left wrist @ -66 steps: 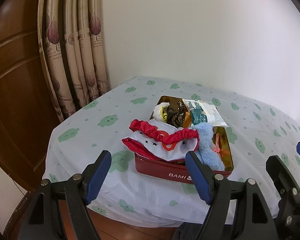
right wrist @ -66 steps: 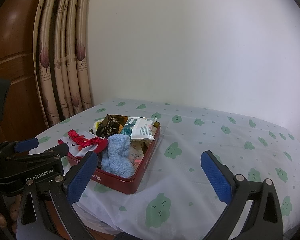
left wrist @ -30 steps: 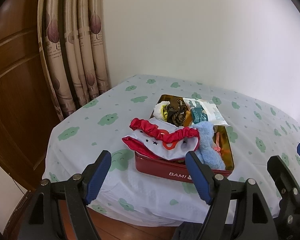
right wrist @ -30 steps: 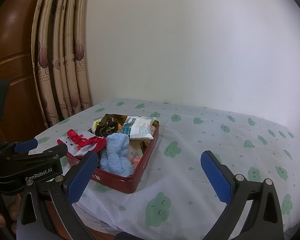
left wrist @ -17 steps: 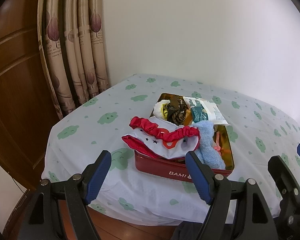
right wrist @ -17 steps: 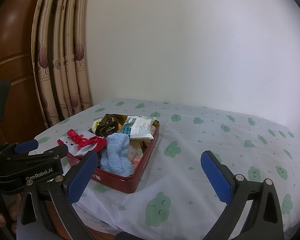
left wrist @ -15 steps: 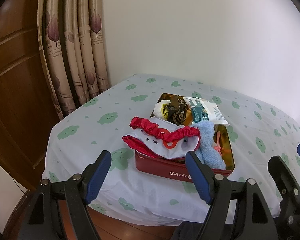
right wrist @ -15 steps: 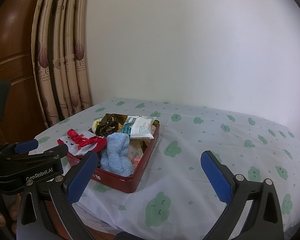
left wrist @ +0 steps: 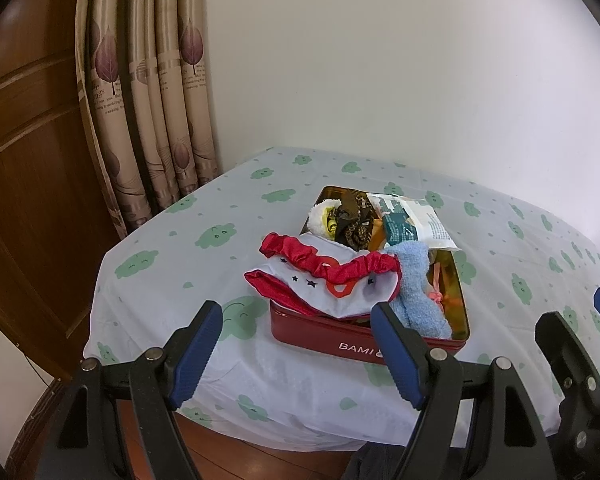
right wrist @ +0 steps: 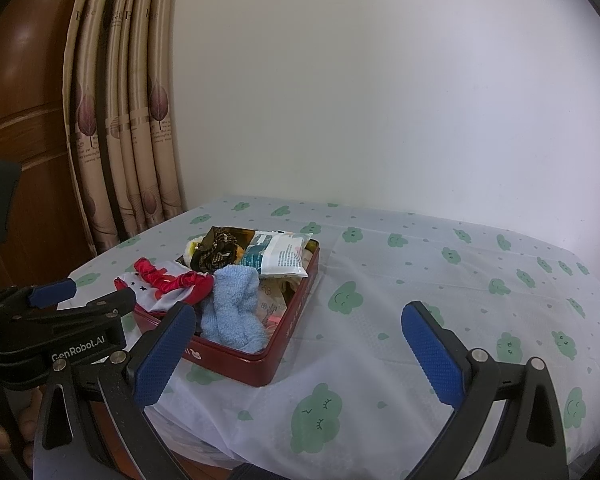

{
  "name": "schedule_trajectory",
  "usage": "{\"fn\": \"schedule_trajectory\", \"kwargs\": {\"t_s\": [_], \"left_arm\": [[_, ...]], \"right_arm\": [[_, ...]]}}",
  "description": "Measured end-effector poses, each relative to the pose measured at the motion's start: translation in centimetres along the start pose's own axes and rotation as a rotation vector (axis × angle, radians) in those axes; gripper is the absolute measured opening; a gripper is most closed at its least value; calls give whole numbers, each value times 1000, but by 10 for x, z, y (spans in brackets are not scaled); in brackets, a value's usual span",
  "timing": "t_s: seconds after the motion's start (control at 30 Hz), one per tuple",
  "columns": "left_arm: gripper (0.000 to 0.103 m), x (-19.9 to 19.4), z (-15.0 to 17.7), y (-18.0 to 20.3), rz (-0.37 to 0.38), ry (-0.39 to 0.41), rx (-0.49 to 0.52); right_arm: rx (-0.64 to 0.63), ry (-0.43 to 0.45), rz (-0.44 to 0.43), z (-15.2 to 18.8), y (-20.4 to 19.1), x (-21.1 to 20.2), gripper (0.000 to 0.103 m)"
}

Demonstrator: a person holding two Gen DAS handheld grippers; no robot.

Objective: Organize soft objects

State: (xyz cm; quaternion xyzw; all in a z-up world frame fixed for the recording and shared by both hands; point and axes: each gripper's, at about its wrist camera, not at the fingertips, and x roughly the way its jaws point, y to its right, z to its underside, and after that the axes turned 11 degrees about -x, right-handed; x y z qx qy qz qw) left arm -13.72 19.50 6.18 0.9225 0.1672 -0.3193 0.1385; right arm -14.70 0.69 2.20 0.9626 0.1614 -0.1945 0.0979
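A red tin (left wrist: 352,346) (right wrist: 292,316) sits on the table near its front left corner, full of soft things. A white cloth with red ruffled trim (left wrist: 328,276) (right wrist: 164,280) hangs over its left rim. A light blue towel (left wrist: 414,292) (right wrist: 232,308) lies at the near end. A brown patterned scrunchie (left wrist: 354,224) (right wrist: 216,254) and a white and teal packet (left wrist: 414,226) (right wrist: 280,254) lie at the far end. My left gripper (left wrist: 296,344) is open and empty, in front of the tin. My right gripper (right wrist: 300,348) is open and empty, right of the tin.
The table wears a white cloth with green cloud prints (left wrist: 204,240) (right wrist: 460,280). Beige leaf-print curtains (left wrist: 148,100) (right wrist: 124,120) and a brown wooden panel (left wrist: 28,160) stand at the left. A white wall is behind. The left gripper shows in the right wrist view (right wrist: 60,320).
Almost nothing differs; both views have shifted only slightly. Both grippers stay open and empty, and the things in the tin have not moved.
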Motion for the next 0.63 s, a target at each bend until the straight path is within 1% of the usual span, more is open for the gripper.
{"fn": "schedule_trajectory", "kwargs": {"t_s": [0.07, 0.1, 0.13, 0.17, 0.2, 0.27, 0.3, 0.4, 0.57, 0.63], "left_arm": [[79, 0, 1, 0, 6, -4, -4], [84, 1, 1, 0, 7, -4, -8], [87, 0, 1, -1, 6, 4, -18], [87, -2, 1, -2, 5, 16, -29], [87, -5, 2, -4, 20, 37, -51], [87, -8, 3, -8, 51, 52, -84], [87, -10, 3, -9, 49, 60, -86], [87, -12, 5, -1, 12, 91, -36], [87, -12, 7, 4, 12, 82, -24], [87, -14, 7, 6, 17, 85, -31]], "right_arm": [[-2, 0, -1, 0, 0, 0, 102], [-1, -1, 0, 0, 0, 0, 102], [-2, -1, -1, 0, 0, 0, 102], [-2, -2, -3, 0, -1, 1, 102], [-3, -2, -3, 0, -1, 1, 102], [-2, 1, -1, 0, -1, 0, 102], [-2, 1, 0, 0, -1, 0, 102], [10, 5, 10, 1, 5, -1, 102], [38, -5, 40, 5, 23, -2, 102], [30, -7, 62, 8, 34, -1, 102]]}}
